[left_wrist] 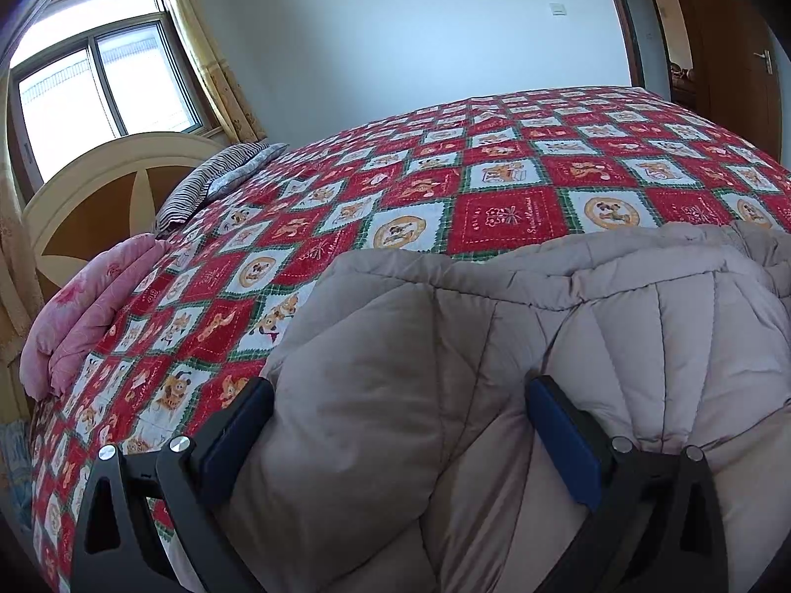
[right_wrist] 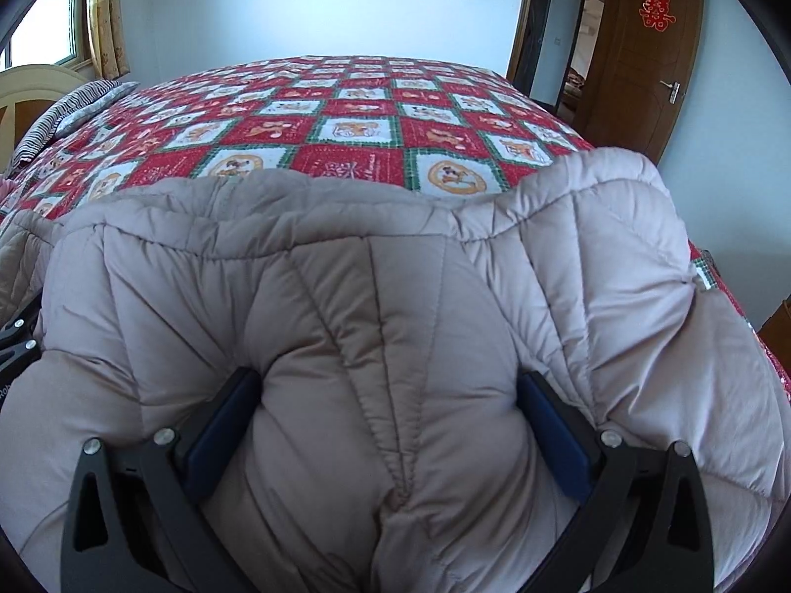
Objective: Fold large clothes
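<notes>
A large beige quilted padded coat (left_wrist: 568, 326) lies on the near part of a bed with a red, white and green patchwork cover (left_wrist: 445, 183). My left gripper (left_wrist: 400, 425) has its jaws wide apart with a thick bulge of the coat between the blue pads. In the right wrist view the coat (right_wrist: 395, 296) fills the foreground. My right gripper (right_wrist: 390, 425) also stands wide, with a puffy fold of the coat bulging between its pads. The coat's far edge lies across the cover (right_wrist: 346, 118).
A folded pink quilt (left_wrist: 84, 316) and a striped pillow (left_wrist: 212, 183) lie at the head of the bed by the cream headboard (left_wrist: 99, 188). A window with curtains is behind. An open wooden door (right_wrist: 637, 59) stands at the far right.
</notes>
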Tool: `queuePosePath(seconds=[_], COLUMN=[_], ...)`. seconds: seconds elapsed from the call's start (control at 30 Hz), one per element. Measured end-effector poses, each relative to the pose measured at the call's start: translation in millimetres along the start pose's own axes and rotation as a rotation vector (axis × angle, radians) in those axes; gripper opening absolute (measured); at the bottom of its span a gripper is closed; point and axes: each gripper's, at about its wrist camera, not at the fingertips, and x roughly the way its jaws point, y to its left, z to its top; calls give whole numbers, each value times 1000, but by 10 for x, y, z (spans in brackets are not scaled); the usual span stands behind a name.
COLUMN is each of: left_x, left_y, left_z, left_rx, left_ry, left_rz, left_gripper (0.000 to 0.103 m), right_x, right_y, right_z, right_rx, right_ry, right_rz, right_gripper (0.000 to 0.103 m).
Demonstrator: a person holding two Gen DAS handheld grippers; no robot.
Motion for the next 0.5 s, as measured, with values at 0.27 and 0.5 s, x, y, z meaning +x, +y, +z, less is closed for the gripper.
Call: queuePosePath(seconds=[0.27, 0.5], left_x=[-206, -668], left_y=[226, 507], left_z=[99, -312], left_rx=[-40, -34], left_ry=[57, -54], left_rz=[-48, 7], left_gripper=[102, 102], right_x=[-464, -832], right_y=[-7, 404], right_z=[-17, -320], right_rx=[37, -36], right_ry=[-79, -142], right_rz=[-6, 63], right_gripper=[103, 103])
